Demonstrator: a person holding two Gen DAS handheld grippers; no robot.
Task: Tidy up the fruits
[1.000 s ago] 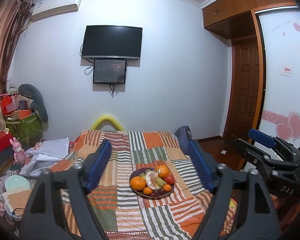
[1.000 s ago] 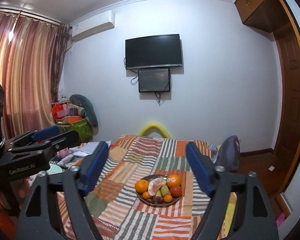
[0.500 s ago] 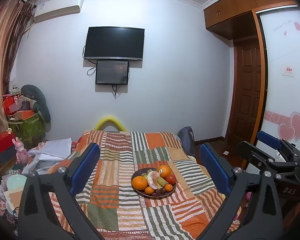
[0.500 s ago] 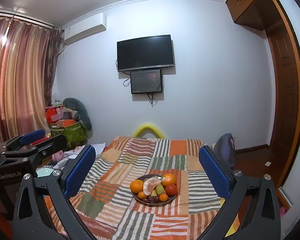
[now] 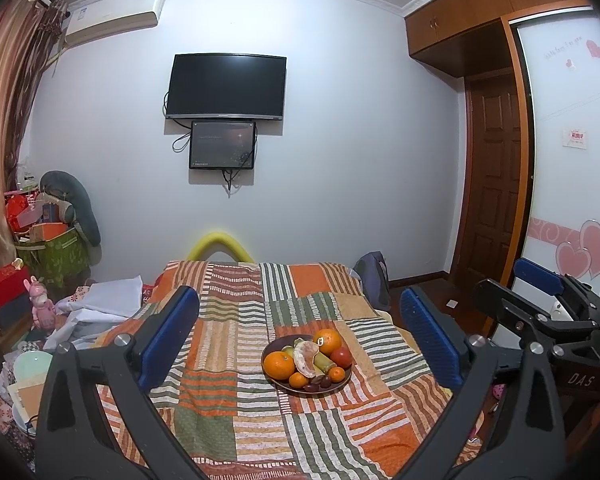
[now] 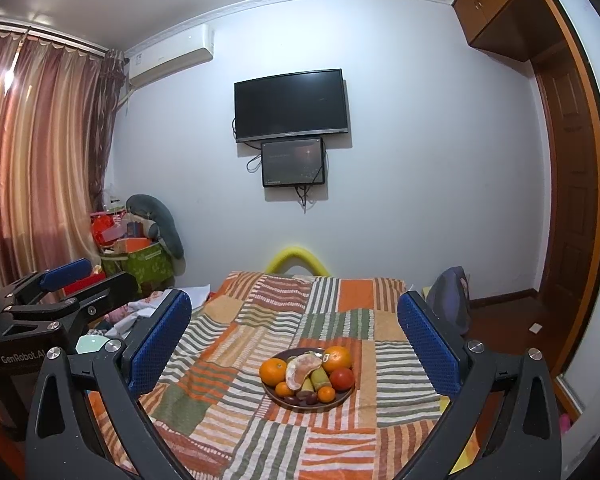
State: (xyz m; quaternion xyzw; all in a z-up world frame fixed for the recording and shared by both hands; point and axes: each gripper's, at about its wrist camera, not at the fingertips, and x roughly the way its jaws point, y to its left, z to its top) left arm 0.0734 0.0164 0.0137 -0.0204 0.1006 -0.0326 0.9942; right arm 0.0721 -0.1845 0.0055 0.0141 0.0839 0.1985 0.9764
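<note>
Both my grippers, left gripper (image 5: 300, 336) and right gripper (image 6: 294, 338), jaws spread wide, empty, hanging well short of plate (image 5: 274, 380). Fruits (image 5: 307, 359) all heaped on plate mid-bed. Fits either start or finished tidy; step unclear.

a plate (image 5: 274, 380) of fruit sits on the patchwork blanket (image 5: 236, 432) ahead of the left gripper (image 5: 298, 330), between its spread fingers and nearer the right one, with the right gripper (image 5: 540, 300) off to the right. on the plate, one large orange (image 5: 278, 364) lies left of the peeled citrus (image 5: 306, 358), another (image 5: 327, 341) behind it to the right. beyond the blanket, the television (image 5: 226, 86) hangs on the far wall above a smaller screen (image 5: 222, 145).
</note>
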